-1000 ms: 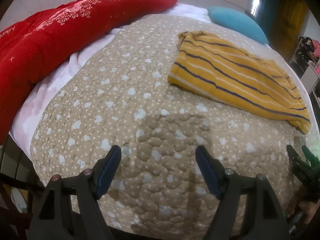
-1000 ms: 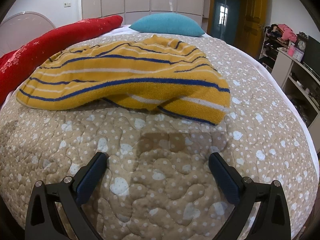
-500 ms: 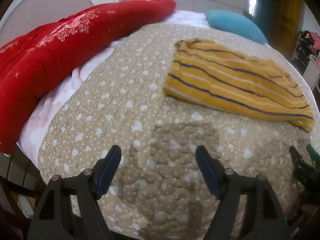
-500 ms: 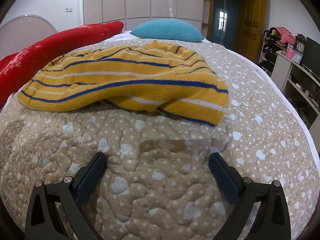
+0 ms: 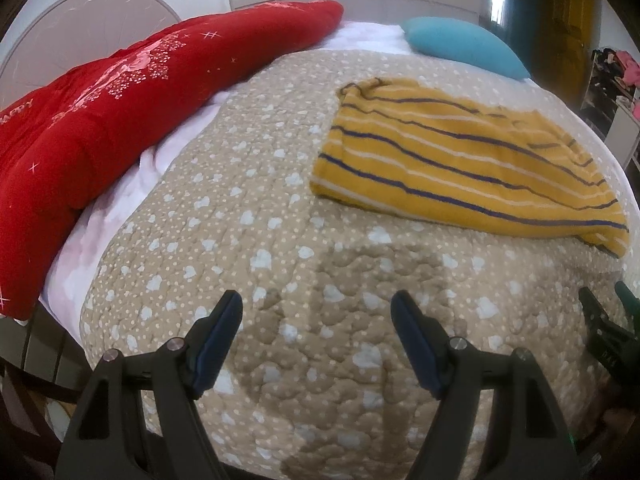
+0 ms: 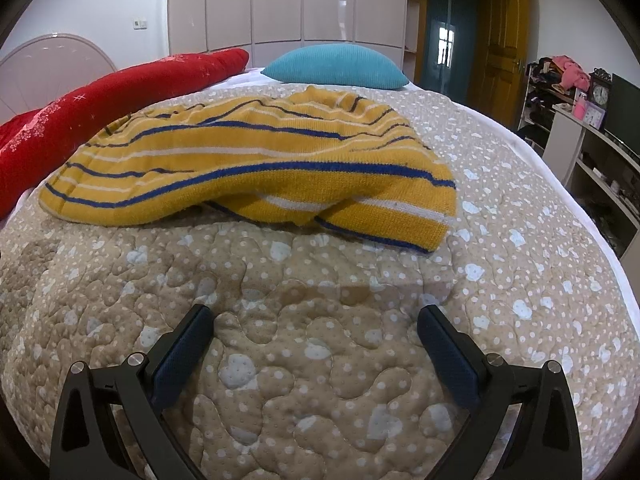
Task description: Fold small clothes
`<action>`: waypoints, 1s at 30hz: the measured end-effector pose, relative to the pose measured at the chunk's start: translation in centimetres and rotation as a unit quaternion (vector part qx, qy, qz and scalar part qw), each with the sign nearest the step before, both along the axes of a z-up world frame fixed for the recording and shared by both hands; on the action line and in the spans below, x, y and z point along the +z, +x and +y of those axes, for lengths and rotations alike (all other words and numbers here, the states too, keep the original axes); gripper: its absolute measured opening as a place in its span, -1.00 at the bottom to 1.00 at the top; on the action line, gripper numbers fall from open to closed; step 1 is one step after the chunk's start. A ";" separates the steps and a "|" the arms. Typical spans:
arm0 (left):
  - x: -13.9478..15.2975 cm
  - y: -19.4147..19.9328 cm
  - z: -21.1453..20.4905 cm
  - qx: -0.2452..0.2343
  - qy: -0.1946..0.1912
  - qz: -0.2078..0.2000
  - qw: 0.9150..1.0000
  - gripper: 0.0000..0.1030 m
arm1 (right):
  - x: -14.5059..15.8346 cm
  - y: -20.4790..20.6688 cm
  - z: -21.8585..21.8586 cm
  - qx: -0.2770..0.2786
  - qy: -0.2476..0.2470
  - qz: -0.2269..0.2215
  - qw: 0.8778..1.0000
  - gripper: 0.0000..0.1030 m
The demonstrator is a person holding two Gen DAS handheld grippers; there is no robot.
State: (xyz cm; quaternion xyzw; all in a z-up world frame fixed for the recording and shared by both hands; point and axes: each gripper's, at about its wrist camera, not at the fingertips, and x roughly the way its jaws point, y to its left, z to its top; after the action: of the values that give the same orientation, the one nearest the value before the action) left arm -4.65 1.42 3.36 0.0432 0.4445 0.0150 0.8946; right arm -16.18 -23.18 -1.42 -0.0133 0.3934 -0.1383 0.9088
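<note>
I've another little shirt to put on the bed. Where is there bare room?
Bare quilt lies between the striped sweater and both open grippers, left gripper, right gripper. Another free strip runs between the sweater and the red blanket. By the blue pillow there is little room.

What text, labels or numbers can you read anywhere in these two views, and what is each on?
"HAPPY", pale lettering, partly cut off by the frame edge, on the red quilt at the left of the bed.
Clock on the shelf at right: the dial has marks, too small to read.
Pink item beside the clock: any print is too blurred to read.
Striped yellow sweater: no label or text visible.
</note>
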 end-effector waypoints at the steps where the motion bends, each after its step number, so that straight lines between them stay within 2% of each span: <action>1: 0.0 0.0 -0.1 0.000 0.001 0.001 1.000 0.47 | 0.0 -0.2 0.1 0.000 0.000 -0.001 1.000 0.99; 9: -0.3 0.1 -0.3 -0.001 0.003 0.007 1.000 0.47 | 0.0 0.1 0.0 -0.002 0.000 -0.005 1.000 0.99; 16: -1.0 0.6 1.5 0.021 -0.041 0.022 0.999 0.48 | 0.0 -0.3 0.2 -0.002 -0.001 -0.004 1.000 0.99; 20: -0.8 0.2 3.1 0.033 -0.056 0.013 0.998 0.50 | 0.7 0.2 0.6 -0.002 -0.005 0.027 1.000 0.99; 21: -0.8 0.2 3.6 0.035 -0.060 0.012 0.998 0.52 | 1.1 0.5 1.0 0.000 -0.008 0.037 0.999 0.94; 22: -0.9 0.4 4.1 0.036 -0.069 0.012 0.997 0.52 | 1.6 0.8 1.6 0.009 -0.008 0.043 0.999 0.88; 25: -1.0 2.1 5.8 0.037 -0.123 0.018 0.991 0.52 | 3.5 2.2 5.1 0.091 -0.006 0.045 0.995 0.87; 28: -1.0 3.5 6.8 0.037 -0.167 0.020 0.985 0.52 | 4.6 5.0 9.6 0.177 -0.039 0.058 0.982 0.86; 30: -1.0 3.7 7.3 0.037 -0.188 0.017 0.981 0.52 | 5.5 7.5 11.3 0.207 -0.035 0.064 0.976 0.86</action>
State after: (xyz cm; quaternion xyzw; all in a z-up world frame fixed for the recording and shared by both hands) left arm -0.94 8.69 2.38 -0.1423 0.4557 -0.0365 0.8779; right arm -8.64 -11.83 4.03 -0.1354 0.4348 0.0399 0.8894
